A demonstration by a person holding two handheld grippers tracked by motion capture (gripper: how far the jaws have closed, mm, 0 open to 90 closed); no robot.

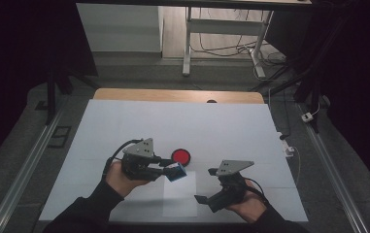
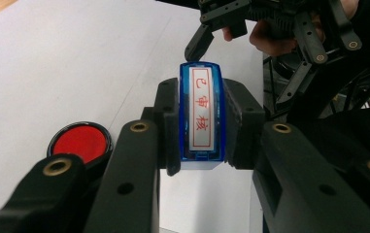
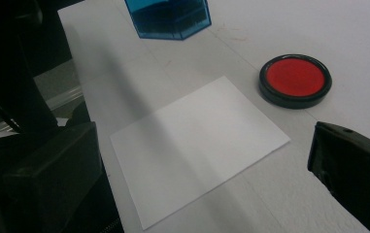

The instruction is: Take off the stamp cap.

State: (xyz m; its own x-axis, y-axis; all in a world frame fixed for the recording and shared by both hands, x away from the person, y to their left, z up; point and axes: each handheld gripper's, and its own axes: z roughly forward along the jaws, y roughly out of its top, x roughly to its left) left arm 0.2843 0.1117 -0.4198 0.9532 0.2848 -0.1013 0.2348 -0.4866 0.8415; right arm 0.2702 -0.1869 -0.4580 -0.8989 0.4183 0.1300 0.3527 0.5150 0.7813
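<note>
1. A dim room with dark floor and a desk frame in the background; in front, a table (image 1: 124, 121) covered in plain white, wood showing at its far edge.
2. The left gripper (image 1: 173, 170) has its jaws clamped on the two long sides of a blue stamp (image 2: 201, 116), held in the air above the table, near the ink pad.
3. The stamp looks like light, rigid, smooth plastic. Its white label with red characters faces up. A grip on the flat sides seems secure; the glossy shell could slip if loosened.
4. A round black ink pad (image 1: 181, 156) with a red face lies open just beyond the stamp.
5. A white sheet of paper (image 3: 197, 141) lies flat below the stamp, thin and easily shifted.
6. The right gripper (image 1: 207, 187) hovers right of the paper, jaws apart and holding nothing.
7. Open tabletop surrounds everything; the near edge lies close to the paper.
</note>
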